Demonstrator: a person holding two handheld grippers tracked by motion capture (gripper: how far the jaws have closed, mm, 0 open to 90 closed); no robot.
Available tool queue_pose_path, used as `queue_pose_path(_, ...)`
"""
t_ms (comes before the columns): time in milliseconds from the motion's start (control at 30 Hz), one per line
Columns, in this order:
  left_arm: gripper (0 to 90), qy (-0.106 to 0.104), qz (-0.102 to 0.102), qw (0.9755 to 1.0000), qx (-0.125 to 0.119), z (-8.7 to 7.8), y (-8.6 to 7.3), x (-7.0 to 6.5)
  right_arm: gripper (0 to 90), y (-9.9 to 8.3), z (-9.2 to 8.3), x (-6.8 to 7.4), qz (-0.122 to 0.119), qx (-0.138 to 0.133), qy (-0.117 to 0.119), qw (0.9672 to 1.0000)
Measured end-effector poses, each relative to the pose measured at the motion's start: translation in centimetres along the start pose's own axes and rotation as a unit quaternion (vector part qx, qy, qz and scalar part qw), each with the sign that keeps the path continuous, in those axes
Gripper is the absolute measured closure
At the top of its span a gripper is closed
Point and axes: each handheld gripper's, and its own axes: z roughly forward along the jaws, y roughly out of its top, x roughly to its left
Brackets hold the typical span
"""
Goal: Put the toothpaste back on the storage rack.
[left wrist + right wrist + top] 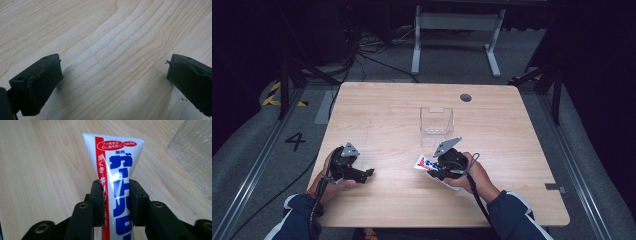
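Your right gripper is clamped on the toothpaste tube, just off the worktop near the clear box. Your left gripper is wide open, holding nothing.

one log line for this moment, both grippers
left gripper: open, empty | right gripper: shut on toothpaste tube | clear box: empty, on table

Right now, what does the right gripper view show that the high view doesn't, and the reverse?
Right gripper view alone: the red and blue print on the toothpaste tube read close up, and the right gripper with its jaws pressed on both sides of the tube. High view alone: the left gripper, both hands, the table's full outline, the floor. Shared: tube, right gripper, clear box, wooden tabletop.
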Motion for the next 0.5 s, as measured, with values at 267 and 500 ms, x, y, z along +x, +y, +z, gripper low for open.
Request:
queue_pose_path(267, 0.3, 0.001, 0.0, 1.0, 0.0, 0.0, 0.0, 0.0, 69.9, -0.2, -2.8, -0.7, 0.009, -0.041, -0.003, 0.9991)
queue_pose_path(500, 0.3, 0.001, 0.0, 1.0, 0.0, 0.0, 0.0, 0.0, 70.2, -0.2, -5.7, -1.4, 0.01, -0.081, -0.014, 0.9966)
